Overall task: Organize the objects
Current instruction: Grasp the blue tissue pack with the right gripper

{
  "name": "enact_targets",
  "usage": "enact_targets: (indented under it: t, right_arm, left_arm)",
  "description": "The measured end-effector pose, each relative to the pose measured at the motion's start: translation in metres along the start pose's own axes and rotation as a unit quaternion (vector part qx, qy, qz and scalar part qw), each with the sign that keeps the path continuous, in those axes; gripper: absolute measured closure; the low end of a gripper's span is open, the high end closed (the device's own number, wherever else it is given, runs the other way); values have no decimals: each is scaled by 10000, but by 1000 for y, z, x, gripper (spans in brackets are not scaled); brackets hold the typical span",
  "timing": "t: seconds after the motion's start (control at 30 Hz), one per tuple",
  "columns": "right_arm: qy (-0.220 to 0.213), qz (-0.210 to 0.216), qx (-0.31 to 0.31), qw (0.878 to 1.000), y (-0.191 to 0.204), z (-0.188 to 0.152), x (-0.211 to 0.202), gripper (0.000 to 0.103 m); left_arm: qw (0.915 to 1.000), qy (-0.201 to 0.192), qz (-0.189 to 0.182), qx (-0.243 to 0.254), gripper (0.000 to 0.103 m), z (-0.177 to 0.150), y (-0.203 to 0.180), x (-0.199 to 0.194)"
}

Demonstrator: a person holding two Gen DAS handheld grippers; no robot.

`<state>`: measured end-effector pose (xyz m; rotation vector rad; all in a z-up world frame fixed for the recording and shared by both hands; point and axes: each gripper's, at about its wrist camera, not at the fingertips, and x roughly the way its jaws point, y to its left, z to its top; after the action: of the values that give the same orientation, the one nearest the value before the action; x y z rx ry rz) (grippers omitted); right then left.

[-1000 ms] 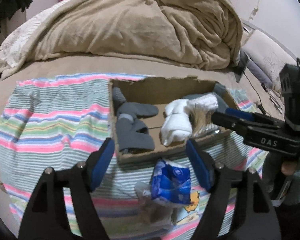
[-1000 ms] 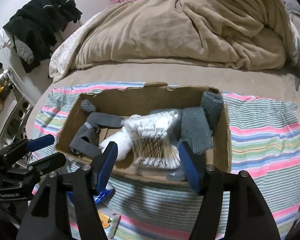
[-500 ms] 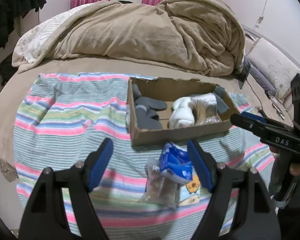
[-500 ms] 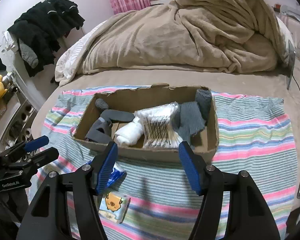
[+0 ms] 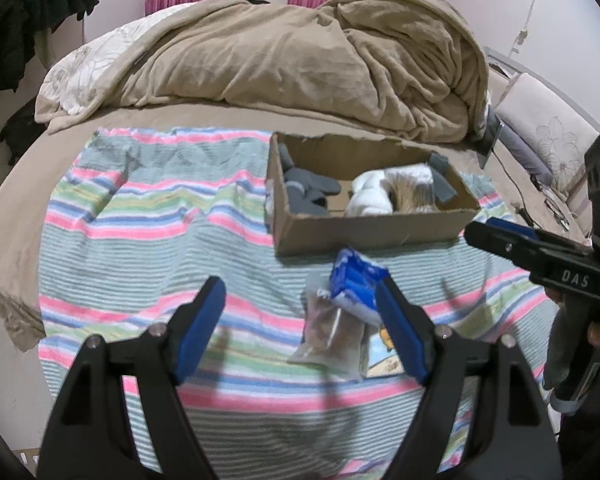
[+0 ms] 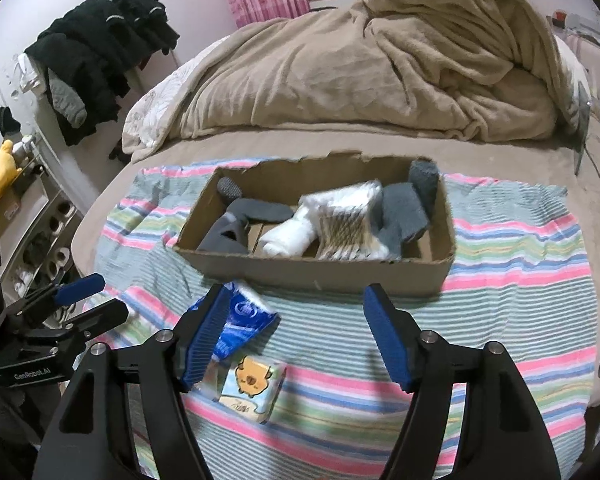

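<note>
Now both grippers hover released — right gripper (image 6: 296,332) opening, left gripper (image 5: 300,326) empty; next, grasp the blue packet (image 5: 356,284) for the cardboard box (image 5: 372,228).

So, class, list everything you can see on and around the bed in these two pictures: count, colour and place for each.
Cardboard box: one, brown, on the striped cloth.
Grey socks: several, count unclear, in the box.
White sock: one, in the box, middle.
Cotton swabs: one clear pack, in the box.
Blue packet: one, before the box.
Cartoon tissue pack: one, pale, nearest.
Clear bag: one, brownish contents, beside the blue packet.
Striped cloth: one, multicoloured, on the bed.
Blanket: one, beige, heaped behind.
Dark clothes: pile, far left.
Left hand-held gripper: open, empty.
Right hand-held gripper: jaws opening, empty.
</note>
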<state>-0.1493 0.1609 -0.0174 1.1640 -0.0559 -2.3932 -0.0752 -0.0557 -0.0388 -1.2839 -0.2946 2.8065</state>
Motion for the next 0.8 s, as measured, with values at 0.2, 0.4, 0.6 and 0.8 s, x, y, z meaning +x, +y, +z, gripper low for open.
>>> enact_targets:
  t: [0.2, 0.4, 0.6, 0.8]
  right_arm:
    - [221, 67, -43, 9997, 11, -9, 16, 30]
    - [403, 214, -48, 9989, 26, -15, 35, 14]
    - [644, 316, 91, 9974, 36, -16, 59, 13]
    - [969, 387, 323, 9940, 39, -21, 86, 13]
  left_arm:
    - [10000, 51, 9, -64, 24, -9, 9, 2]
    - [9999, 101, 13, -133, 24, -15, 21, 8]
    - [9990, 158, -115, -395, 20, -19, 40, 13]
    - [9984, 152, 27, -541, 17, -24, 59, 14]
